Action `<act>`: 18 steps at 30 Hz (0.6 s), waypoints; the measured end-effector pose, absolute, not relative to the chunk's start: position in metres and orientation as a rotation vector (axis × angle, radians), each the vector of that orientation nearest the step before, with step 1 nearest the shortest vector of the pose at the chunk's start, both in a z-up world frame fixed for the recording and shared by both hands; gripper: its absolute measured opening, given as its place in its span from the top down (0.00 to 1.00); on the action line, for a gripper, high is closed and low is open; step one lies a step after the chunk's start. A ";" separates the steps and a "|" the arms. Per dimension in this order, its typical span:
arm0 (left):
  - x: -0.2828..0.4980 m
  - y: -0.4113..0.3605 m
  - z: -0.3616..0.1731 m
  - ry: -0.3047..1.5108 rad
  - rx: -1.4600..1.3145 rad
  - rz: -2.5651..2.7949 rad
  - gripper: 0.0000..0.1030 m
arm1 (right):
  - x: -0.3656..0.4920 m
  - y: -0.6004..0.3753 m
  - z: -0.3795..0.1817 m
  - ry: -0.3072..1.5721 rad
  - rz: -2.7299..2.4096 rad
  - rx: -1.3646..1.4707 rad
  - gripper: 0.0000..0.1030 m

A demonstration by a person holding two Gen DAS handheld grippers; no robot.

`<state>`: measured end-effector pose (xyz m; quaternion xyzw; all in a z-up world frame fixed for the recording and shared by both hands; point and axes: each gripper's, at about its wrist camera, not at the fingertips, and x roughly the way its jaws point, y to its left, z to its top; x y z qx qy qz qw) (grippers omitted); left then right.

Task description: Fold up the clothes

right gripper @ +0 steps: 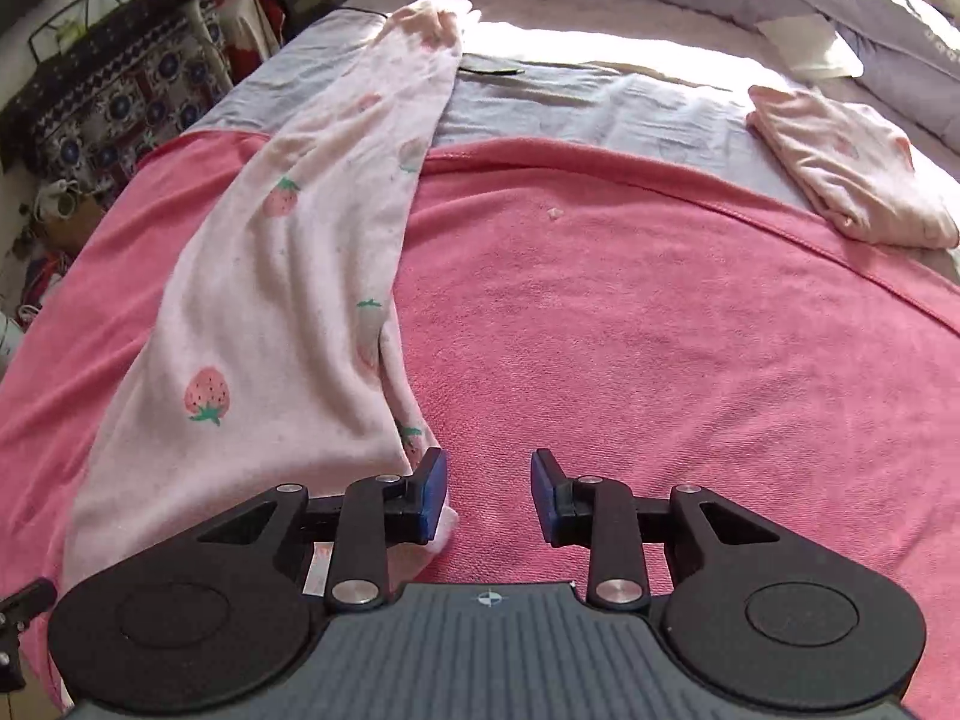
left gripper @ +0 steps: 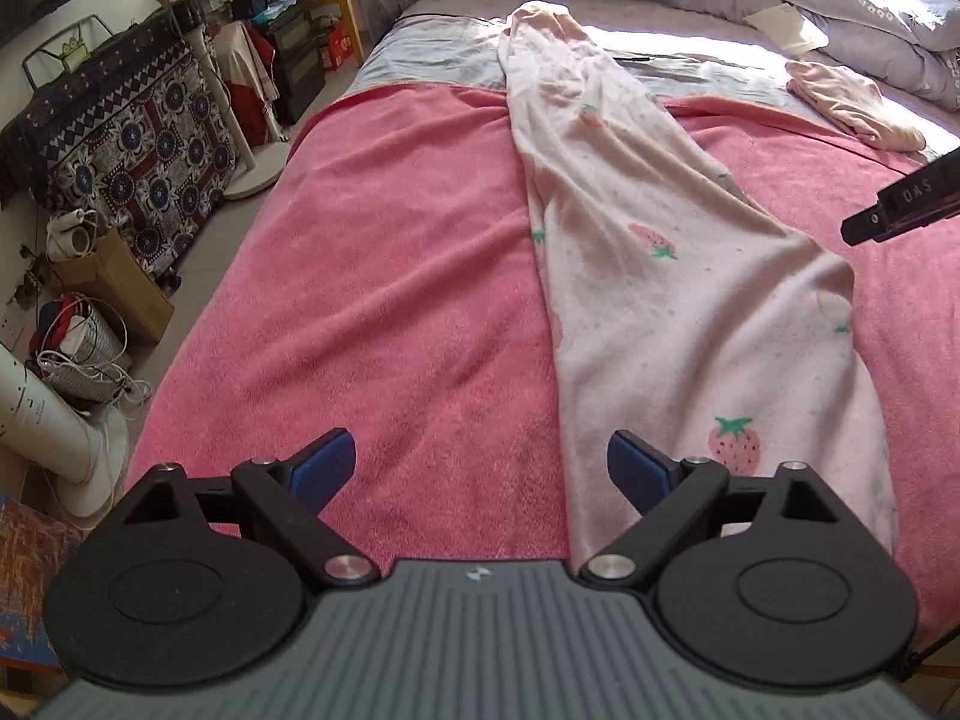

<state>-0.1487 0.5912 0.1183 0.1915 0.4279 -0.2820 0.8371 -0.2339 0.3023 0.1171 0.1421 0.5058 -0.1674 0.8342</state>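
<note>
**Strawberry pyjama trousers laid out on a pink-covered bed**

Left wrist view: the left gripper [left gripper: 480, 468] hovers over the pink blanket [left gripper: 372, 276], blue fingers wide apart, nothing between them. The pale pink strawberry-print trousers [left gripper: 648, 252] lie folded lengthwise, running from the bed's near edge toward the far end.

Right wrist view: the right gripper [right gripper: 489, 495] has its fingers partly apart and empty, its left finger just over the trousers' near hem. A folded pink garment [right gripper: 852, 180] sits near the far right edge.
</note>
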 end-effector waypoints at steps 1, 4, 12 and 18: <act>-0.147 0.589 0.118 0.900 0.405 -0.600 0.10 | -0.240 0.314 0.121 1.092 -0.259 0.290 0.68; -0.146 0.586 0.116 0.906 0.410 -0.610 0.10 | -0.259 0.343 0.119 1.200 -0.034 0.425 0.68; -0.157 0.585 0.108 0.952 0.445 -0.643 0.10 | -0.307 0.340 0.044 1.224 -0.020 1.203 0.45; -0.158 0.586 0.105 0.968 0.479 -0.642 0.10 | -0.302 0.351 0.040 1.244 -0.026 1.197 0.88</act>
